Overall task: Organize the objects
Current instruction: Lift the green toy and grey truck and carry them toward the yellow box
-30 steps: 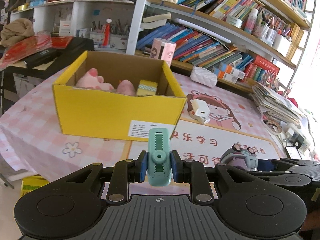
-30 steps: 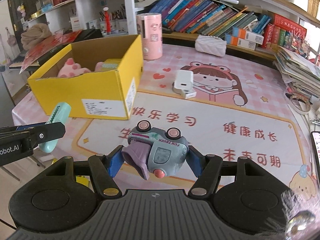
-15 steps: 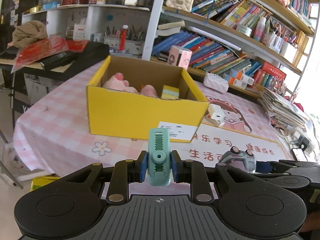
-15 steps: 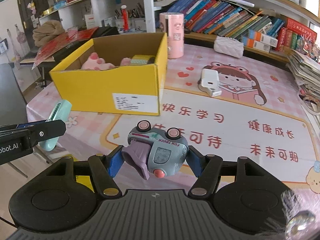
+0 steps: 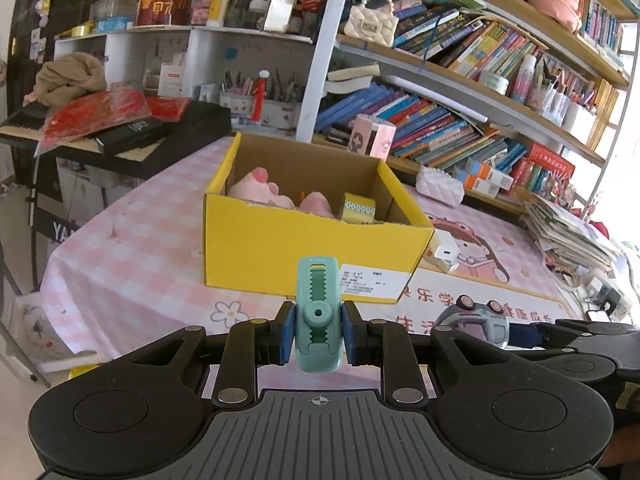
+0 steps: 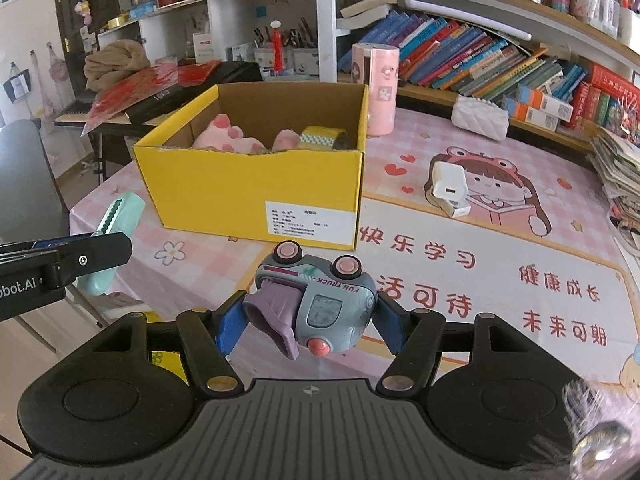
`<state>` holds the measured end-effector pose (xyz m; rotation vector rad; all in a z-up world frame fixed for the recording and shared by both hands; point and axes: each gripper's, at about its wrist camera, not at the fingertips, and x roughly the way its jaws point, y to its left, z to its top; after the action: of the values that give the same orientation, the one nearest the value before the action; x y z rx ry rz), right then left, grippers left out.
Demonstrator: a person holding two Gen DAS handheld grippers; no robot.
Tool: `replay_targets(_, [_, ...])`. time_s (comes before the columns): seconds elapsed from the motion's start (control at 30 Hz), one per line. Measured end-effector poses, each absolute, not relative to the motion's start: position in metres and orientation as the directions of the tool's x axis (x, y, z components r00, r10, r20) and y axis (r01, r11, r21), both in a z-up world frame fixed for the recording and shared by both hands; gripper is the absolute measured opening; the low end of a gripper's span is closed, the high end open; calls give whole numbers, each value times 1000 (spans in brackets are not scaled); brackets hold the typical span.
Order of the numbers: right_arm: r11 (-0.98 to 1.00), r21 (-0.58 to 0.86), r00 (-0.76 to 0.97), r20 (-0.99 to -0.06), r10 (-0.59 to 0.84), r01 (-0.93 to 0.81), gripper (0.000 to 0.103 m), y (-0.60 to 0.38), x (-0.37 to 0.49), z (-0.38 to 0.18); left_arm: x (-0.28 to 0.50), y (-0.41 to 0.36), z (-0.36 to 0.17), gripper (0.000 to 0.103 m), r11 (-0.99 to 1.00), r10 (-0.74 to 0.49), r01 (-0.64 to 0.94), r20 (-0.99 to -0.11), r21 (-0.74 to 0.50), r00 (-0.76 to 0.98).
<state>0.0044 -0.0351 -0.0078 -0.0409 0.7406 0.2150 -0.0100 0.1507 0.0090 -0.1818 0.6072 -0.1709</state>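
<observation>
Left wrist view: left hand-held gripper point(image 5: 318, 338) clamped on a mint clip point(image 5: 319, 316), held upright in the air short of the yellow box point(image 5: 312, 248) on the worktop point(image 5: 132, 248). Right wrist view: right hand-held gripper point(image 6: 310, 326) closed on a toy truck point(image 6: 316, 306), carried upside down with its wheels up (pink hubs on top), also clear of the worktop and short of the box.

Already in the box: pink plush point(image 6: 228, 138) and a roll of tape point(image 6: 322, 138), lying on the bottom toward the far side.

Judged partly done. Two items in hand but not yet over the opening; both need carrying forward above the near wall and releasing inside. Room enough in the box, by the look of it, near the front.

Left out on the worktop: white charger point(image 6: 450, 190) well to the right of the box, pink can point(image 6: 376, 90) just behind its far right corner, white pouch point(image 6: 480, 118) near the bookshelf. Hard to say which of these belong to the job; the charger looks the likeliest candidate.
</observation>
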Motion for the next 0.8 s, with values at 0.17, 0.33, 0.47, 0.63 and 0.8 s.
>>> replay_targets(0.17, [977,34,726,-664,179,-210,64,-31,6,-3,-8,154,12,23,969,-214,110,-538,-219,815])
replay_targets(0.33, [977,30,730,-660,178,-211,64,-29,10,0,-4,157,16,23,969,-212,108,-531,-221,820])
replay_targets(0.47, [976,32,729,-659,184,-218,64,-27,16,3,3,158,19,23,970,-208,103,-524,-222,826])
replay_targets(0.63, [971,37,743,-637,205,-237,64,-27,30,13,19,156,26,23,970,-198,94,-510,-222,837])
replay_targets(0.8, [962,45,767,-594,244,-271,64,-23,58,27,45,153,36,23,973,-174,75,-489,-217,854])
